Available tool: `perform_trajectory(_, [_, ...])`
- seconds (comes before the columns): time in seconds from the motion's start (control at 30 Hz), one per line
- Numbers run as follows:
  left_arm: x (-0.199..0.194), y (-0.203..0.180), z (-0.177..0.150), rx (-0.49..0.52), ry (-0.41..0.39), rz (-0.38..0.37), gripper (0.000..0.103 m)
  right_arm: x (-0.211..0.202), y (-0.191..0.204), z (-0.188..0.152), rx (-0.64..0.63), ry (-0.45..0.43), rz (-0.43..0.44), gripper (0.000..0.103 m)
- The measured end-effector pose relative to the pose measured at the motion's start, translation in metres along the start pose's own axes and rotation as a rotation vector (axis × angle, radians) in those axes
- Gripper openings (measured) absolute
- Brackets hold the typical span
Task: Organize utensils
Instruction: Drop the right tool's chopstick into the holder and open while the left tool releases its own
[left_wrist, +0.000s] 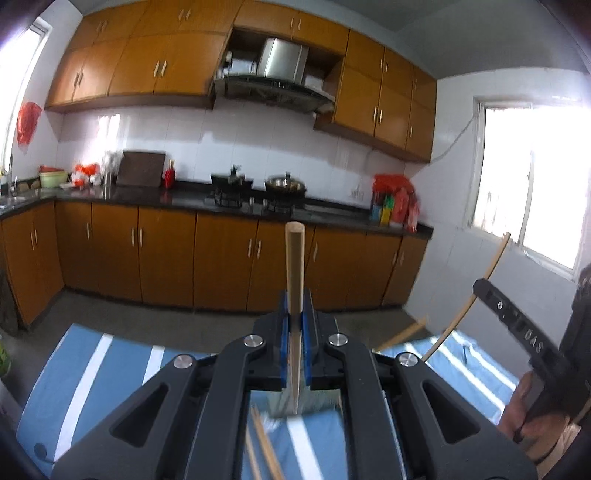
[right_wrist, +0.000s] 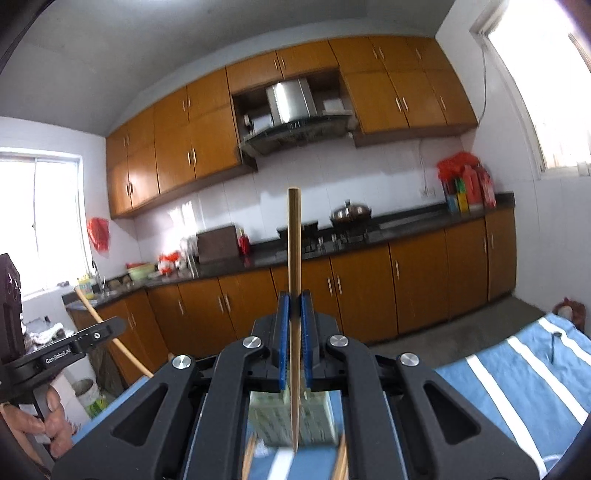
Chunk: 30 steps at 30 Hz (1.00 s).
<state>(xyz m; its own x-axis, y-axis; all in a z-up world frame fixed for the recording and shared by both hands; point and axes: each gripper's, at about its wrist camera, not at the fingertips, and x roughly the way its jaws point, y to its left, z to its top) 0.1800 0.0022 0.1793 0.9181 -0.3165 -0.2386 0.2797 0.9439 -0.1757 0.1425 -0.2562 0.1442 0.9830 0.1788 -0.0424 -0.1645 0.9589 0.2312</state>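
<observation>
Through the left wrist view, our left gripper (left_wrist: 295, 314) is clenched on a wooden chopstick (left_wrist: 294, 273), which stands upright at the centre of the frame, pinched between the blue pads (left_wrist: 284, 350), its thick end rising above them and its thin tip pointing down. Below, at the bottom of the frame, lies the blue cloth with white stripes (left_wrist: 92, 373) on the tabletop, and loose chopsticks (left_wrist: 264, 446) show blurred at the lower centre. At the right edge we see our right gripper (left_wrist: 517, 321) from the side, with a second chopstick (left_wrist: 476, 291) crossing behind it in a bent line. A kitchen counter (left_wrist: 184, 199) with orange cabinets fills the background.

Through the right wrist view, our right gripper (right_wrist: 295, 314) grasps its own chopstick (right_wrist: 294, 258), upright at mid-frame between the blue pads (right_wrist: 282, 343). Under its tip, at the lower centre, sits a pale green holder (right_wrist: 273, 421), blurred, with chopstick ends beside it. The striped cloth (right_wrist: 517, 376) spreads at the lower right. At the left edge we see our left gripper (right_wrist: 70, 347) with its chopstick (right_wrist: 110, 332) slanting
</observation>
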Motion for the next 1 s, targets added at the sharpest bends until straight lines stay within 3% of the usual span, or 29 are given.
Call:
perform_trajectory(0.27, [0.03, -0.01, 0.028, -0.048, -0.126, 0.044, 0.007, 0.036, 0.009, 0.004, -0.018, -0.126, -0.056, 0.007])
perform_trajectory(0.47, [0.069, -0.01, 0.001, -0.043, -0.035, 0.041, 0.007, 0.067, 0.006, -0.023, -0.029, -0.014, -0.076, 0.007])
perform_trajectory(0.63, [0.078, -0.002, -0.011, -0.05, 0.011, 0.04, 0.01, 0.063, 0.005, -0.03, -0.041, 0.038, -0.069, 0.008])
perform_trajectory(0.73, [0.073, 0.002, -0.009, -0.055, 0.005, 0.037, 0.015, 0.057, 0.003, -0.024, -0.017, 0.045, -0.062, 0.01])
perform_trajectory(0.83, [0.06, 0.007, -0.006, -0.06, -0.017, 0.036, 0.02, 0.043, 0.004, -0.019, -0.012, 0.027, -0.061, 0.019])
perform_trajectory(1.0, [0.03, 0.017, -0.007, -0.069, -0.036, 0.048, 0.023, 0.009, 0.001, -0.018, -0.022, 0.033, -0.075, 0.019])
